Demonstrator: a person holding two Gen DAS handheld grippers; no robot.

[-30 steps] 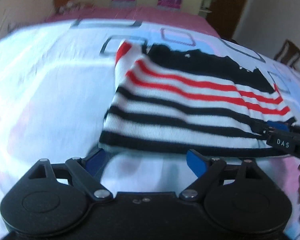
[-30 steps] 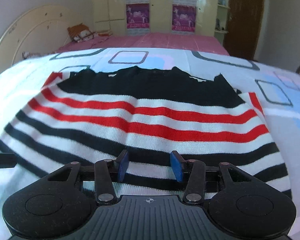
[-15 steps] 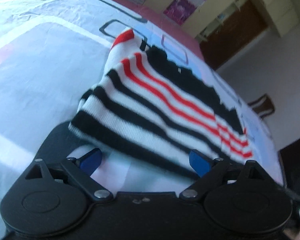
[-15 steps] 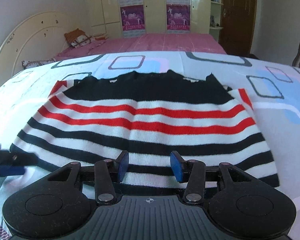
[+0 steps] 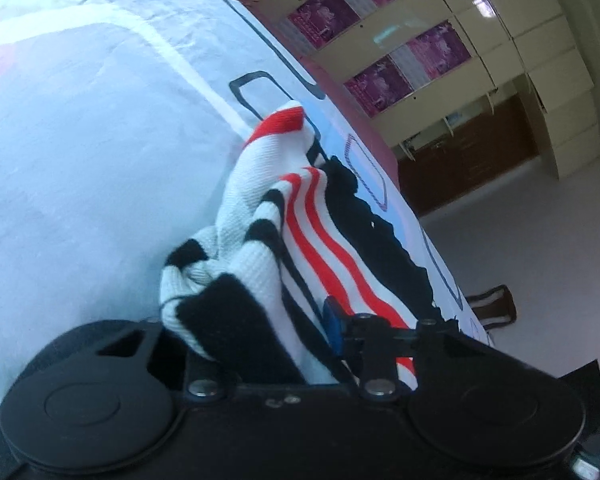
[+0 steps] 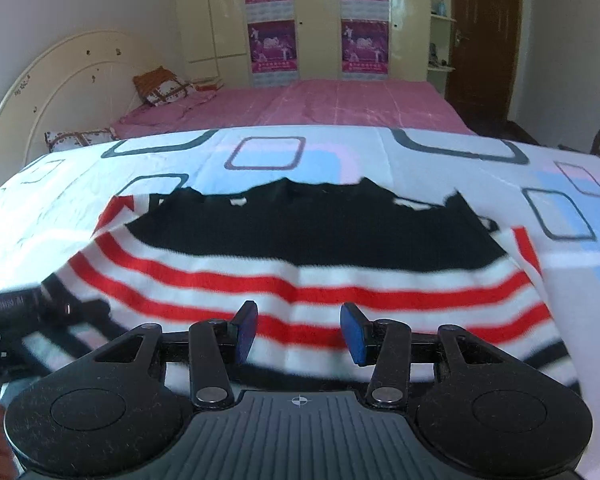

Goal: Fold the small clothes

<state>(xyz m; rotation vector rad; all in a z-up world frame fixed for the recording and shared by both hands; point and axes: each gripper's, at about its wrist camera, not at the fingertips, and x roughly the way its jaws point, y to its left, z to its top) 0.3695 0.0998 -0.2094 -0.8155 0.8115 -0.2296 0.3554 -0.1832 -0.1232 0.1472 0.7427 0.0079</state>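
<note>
Striped sweater [image 6: 300, 280]: spread on the patterned bedsheet [image 6: 440, 168], frame centre. Left gripper [image 5: 260, 332]: jaws just closed, clamping the bunched hem corner. Right gripper [image 6: 298, 332]: jaws part-open over the hem; grip cannot be told. Advice: lift both corners evenly, keeping the hem taut.

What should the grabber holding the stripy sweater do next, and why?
Probably lift that corner and carry it across toward the other side. The left gripper has just been closing, and the striped sweater is bunched between its jaws, so the corner looks caught. The rest lies spread on the bedsheet, not yet folded. The right gripper stands over the near hem.
</note>
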